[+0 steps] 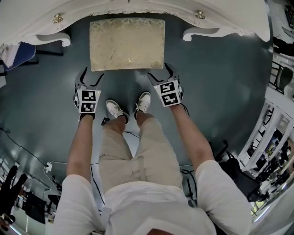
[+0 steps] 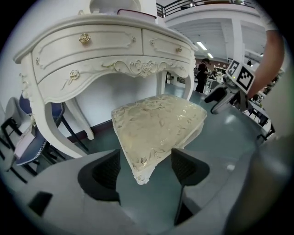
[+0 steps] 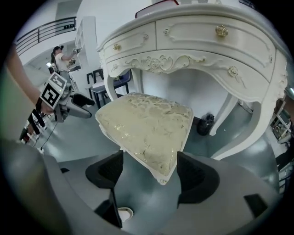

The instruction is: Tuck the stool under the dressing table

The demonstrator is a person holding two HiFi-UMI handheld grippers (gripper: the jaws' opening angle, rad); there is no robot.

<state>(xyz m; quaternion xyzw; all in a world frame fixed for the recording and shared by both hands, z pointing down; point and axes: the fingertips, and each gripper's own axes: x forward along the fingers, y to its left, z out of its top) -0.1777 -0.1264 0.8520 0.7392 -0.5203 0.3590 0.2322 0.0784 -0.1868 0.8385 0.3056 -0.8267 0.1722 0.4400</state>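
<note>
The cream, gold-patterned cushioned stool stands on the dark grey floor, its far edge at the front of the white carved dressing table. The left gripper and right gripper gape wide, one at each near corner, pads clear of it
</note>
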